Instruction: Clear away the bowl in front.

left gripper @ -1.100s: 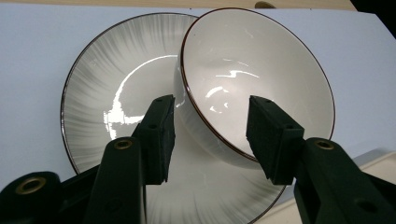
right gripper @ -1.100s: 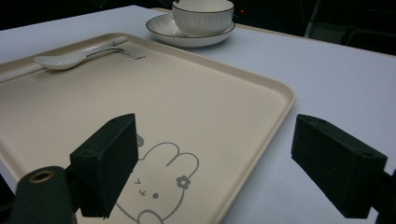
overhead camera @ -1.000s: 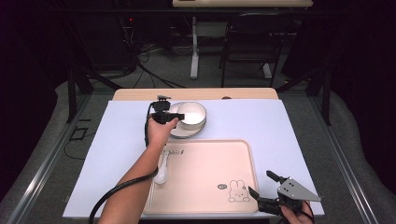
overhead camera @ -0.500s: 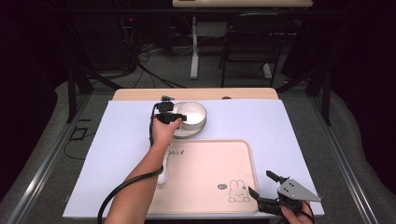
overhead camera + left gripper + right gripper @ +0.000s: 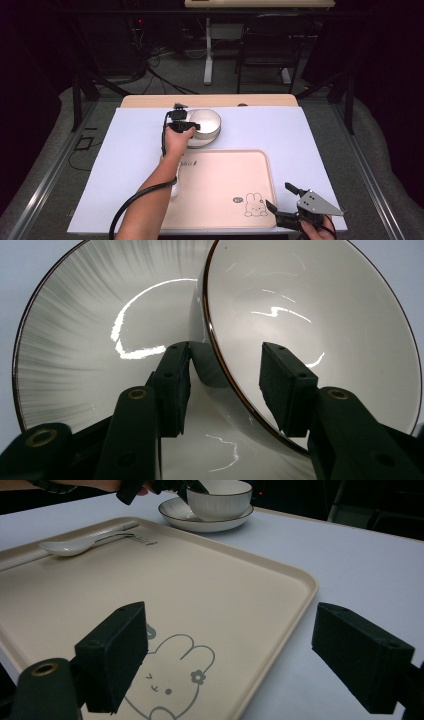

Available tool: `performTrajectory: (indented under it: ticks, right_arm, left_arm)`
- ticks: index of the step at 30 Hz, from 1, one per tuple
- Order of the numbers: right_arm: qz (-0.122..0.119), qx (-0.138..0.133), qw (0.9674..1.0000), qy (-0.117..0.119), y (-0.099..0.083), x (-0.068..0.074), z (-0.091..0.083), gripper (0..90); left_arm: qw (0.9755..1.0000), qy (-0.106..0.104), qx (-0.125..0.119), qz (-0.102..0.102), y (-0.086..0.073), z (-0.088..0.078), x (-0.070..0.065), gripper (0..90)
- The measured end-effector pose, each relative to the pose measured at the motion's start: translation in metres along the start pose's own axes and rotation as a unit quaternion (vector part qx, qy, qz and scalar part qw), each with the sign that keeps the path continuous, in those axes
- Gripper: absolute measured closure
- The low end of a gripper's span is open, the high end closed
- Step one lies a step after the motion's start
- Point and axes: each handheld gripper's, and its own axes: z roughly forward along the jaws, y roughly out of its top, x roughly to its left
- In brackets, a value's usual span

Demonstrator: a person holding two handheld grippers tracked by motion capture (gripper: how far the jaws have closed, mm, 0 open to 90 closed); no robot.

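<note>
White cloth covers the table (image 5: 320, 135), and at its far side the bowl (image 5: 320, 325) sits in a plate (image 5: 100, 340). Left gripper (image 5: 225, 385) straddles the bowl's near rim, jaws just closing in, pads not yet pressing. It's glazed ceramic: stiff, slick, chippable, fairly weighty, so the rim wall is the hold, squeezed firmly. Right gripper (image 5: 230, 655) gapes empty over the tray (image 5: 210, 595).
</note>
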Motion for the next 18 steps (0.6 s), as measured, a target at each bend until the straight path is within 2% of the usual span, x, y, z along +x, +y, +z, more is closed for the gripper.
performTrajectory:
  ticks: [7,11,18]
  right_arm:
    - [-0.001,0.0,1.0,0.002,0.0003,-0.0001,0.0005,14.3]
    - [-0.001,-0.001,1.0,0.002,0.0003,-0.0001,0.0006,14.3]
    - [0.002,-0.002,1.0,0.001,0.0002,-0.0004,-0.0001,14.3]
  left_arm:
    - [1.0,-0.002,0.003,-0.009,0.0011,0.0041,0.0019,55.2]
    - [0.9998,0.012,0.008,-0.013,0.0027,0.0055,-0.0009,56.2]
    - [0.9997,0.017,0.011,-0.017,0.004,0.0097,-0.003,60.4]
